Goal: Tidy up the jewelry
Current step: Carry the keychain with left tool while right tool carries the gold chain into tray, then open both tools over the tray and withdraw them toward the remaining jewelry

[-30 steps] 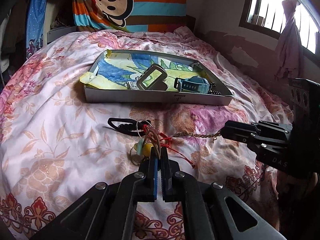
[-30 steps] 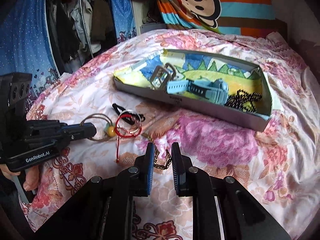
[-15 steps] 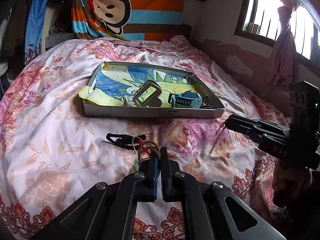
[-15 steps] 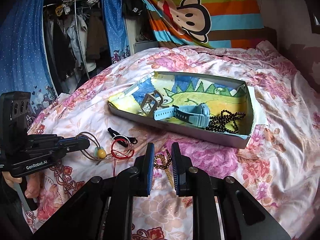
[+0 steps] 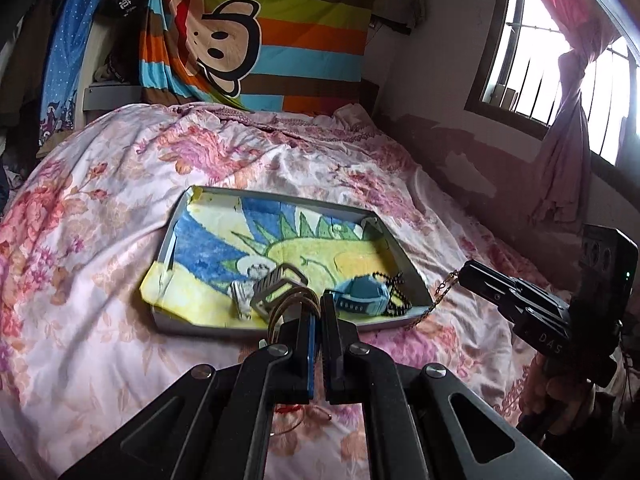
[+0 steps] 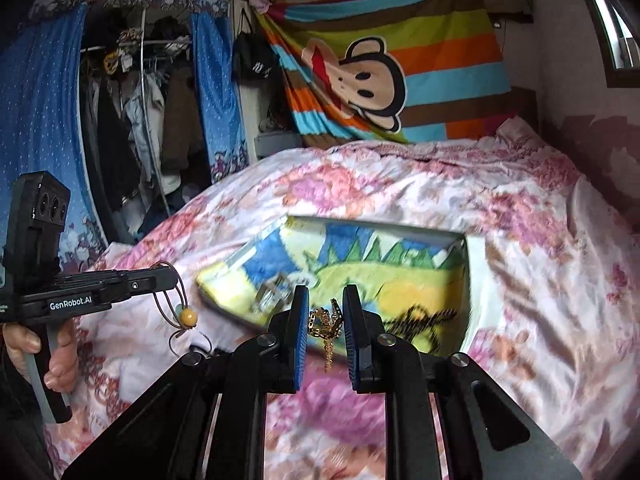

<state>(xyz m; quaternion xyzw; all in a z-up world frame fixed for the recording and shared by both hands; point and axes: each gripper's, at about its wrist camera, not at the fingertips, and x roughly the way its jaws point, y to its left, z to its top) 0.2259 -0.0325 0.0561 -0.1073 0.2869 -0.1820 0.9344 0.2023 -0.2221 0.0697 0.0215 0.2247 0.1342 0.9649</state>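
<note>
While the left gripper pinches its jaws tight on a brown cord bracelet, the loops bunch up over the fingertips in its own view, and it takes the right wrist camera to show what hangs below: cord drooping off the tips with a yellow bead, clear of the bed. Over to the right gripper, jaws narrow and clamped on a gold chain, a bundle of links between the blue pads with a tail dangling; the left view catches that same chain hanging off its tips just beside the tray's near right corner. Beyond both sits the shallow tray on the floral bedspread, lined with a dinosaur-print cloth. Left view is sharp here: a blue watch, black beads, a grey buckle piece. Right view blurs them, though it alone shows a hand on the left gripper's handle and an open wardrobe.
</note>
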